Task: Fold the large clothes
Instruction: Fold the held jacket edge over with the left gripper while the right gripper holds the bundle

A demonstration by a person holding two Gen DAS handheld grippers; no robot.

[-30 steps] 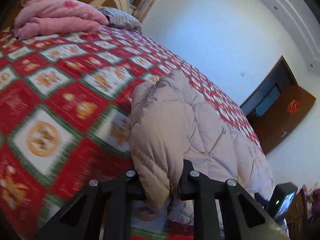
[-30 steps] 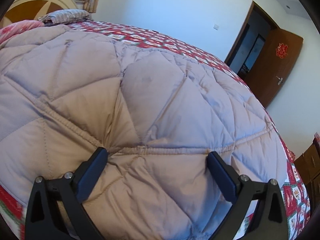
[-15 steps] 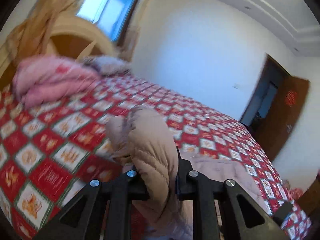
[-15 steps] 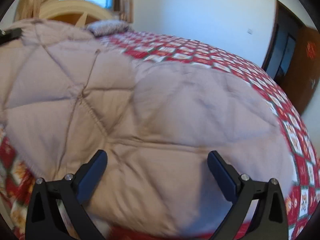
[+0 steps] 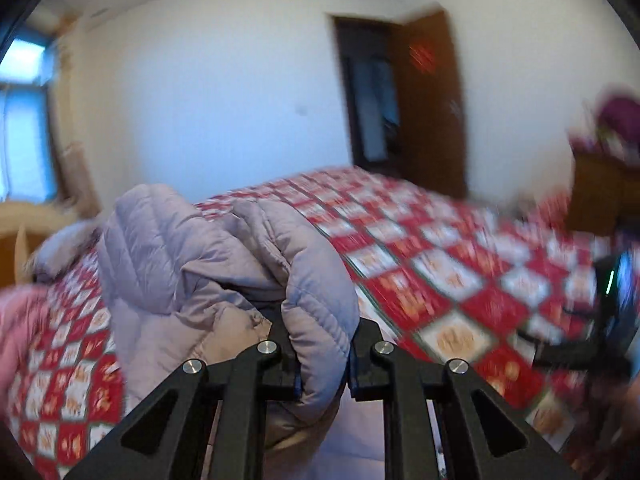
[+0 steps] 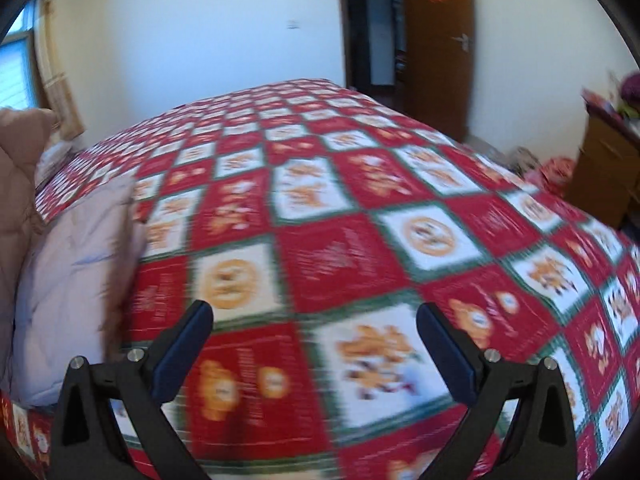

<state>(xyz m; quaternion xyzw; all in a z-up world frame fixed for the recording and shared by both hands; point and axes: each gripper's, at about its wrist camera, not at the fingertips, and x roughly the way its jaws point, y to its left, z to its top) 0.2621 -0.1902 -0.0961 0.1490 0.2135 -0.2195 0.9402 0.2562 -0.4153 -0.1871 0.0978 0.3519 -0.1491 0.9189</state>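
A beige-lilac quilted down coat point(image 5: 224, 280) is bunched up and lifted above the bed. My left gripper point(image 5: 322, 356) is shut on a thick fold of it, which bulges between the fingers. In the right wrist view the coat point(image 6: 68, 264) hangs at the far left edge. My right gripper point(image 6: 312, 344) is open and empty, over the red patterned bedspread point(image 6: 360, 208), to the right of the coat. The right gripper point(image 5: 612, 300) also shows, blurred, at the right edge of the left wrist view.
The bed is covered by a red, white and green checked spread point(image 5: 440, 264). A pink duvet point(image 5: 16, 320) lies at the left. A brown door point(image 6: 436, 40) stands open at the back. A wooden cabinet point(image 6: 600, 168) stands at the right.
My left gripper has lifted the coat fold and swung right toward the door. My right gripper has come off the coat and moved right; it now faces bare bedspread.
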